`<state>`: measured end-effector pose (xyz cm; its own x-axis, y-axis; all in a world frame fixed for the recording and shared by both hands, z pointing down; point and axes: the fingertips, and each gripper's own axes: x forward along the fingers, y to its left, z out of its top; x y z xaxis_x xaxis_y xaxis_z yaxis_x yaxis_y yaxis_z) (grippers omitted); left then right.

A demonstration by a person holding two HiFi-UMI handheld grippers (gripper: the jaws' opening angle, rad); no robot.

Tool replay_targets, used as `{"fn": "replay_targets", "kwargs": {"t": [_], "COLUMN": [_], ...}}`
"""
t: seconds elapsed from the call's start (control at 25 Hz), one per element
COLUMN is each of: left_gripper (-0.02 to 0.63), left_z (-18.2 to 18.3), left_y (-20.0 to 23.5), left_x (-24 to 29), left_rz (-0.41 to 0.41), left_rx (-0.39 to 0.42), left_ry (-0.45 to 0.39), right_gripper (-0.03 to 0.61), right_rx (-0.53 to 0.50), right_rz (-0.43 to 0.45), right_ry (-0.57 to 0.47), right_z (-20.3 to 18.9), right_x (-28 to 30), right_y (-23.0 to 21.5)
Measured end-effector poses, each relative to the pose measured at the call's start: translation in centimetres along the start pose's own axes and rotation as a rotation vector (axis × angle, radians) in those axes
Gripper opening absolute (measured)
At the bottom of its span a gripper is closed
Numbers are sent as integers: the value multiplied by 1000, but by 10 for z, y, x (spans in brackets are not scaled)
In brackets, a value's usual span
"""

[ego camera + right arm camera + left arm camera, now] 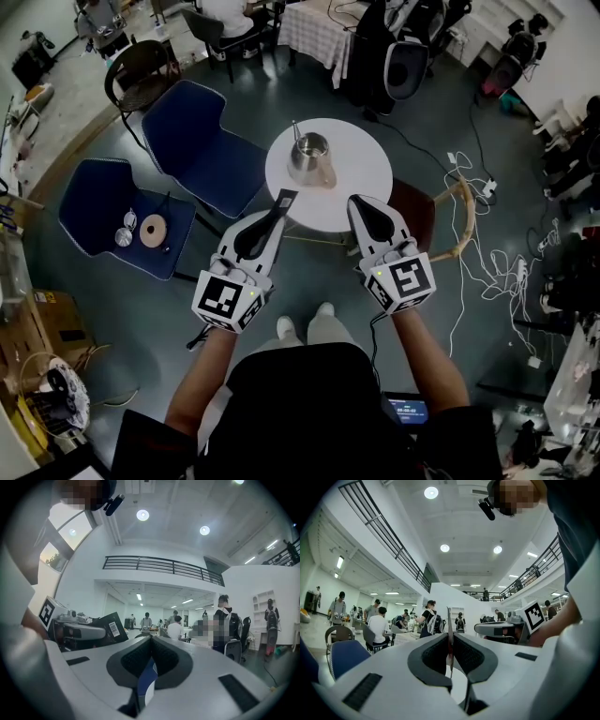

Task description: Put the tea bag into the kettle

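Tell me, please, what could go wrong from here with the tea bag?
The left gripper pinches the flat tea bag only at its jaw tips, so it might slip or twist. The kettle has a small mouth, so the bag could land on the table instead. The right gripper, shut, isn't steadying the kettle; a nudge might shift it.

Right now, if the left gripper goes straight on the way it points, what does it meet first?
Probably the kettle on the white table. In the head view the left gripper, shut on the tea bag, aims at it. Height is unclear, so it may pass over.
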<state>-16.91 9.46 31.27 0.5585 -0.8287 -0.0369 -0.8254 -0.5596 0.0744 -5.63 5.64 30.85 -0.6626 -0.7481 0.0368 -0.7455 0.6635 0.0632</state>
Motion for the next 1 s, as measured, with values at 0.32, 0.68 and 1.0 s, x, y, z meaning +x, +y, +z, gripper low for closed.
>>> {"fn": "replay_targets", "kwargs": {"t": [0.32,0.68,1.0], "left_gripper": [38,38,38], "left_z": [-5,-11,-16], "left_y": [15,24,36], "left_x": [27,85,148], "left_rz": [6,15,54], "left_rx": [-4,0,-11], "left_ry": [-6,12,20], "right_gripper": [17,17,17], "right_rx": [3,26,41], "right_rz": [-10,12,35], "right_ry": [-11,-24,-14], "right_z": [-3,-9,-21], "right_x": [18,47,75], "right_y": [-28,-81,-139]}}
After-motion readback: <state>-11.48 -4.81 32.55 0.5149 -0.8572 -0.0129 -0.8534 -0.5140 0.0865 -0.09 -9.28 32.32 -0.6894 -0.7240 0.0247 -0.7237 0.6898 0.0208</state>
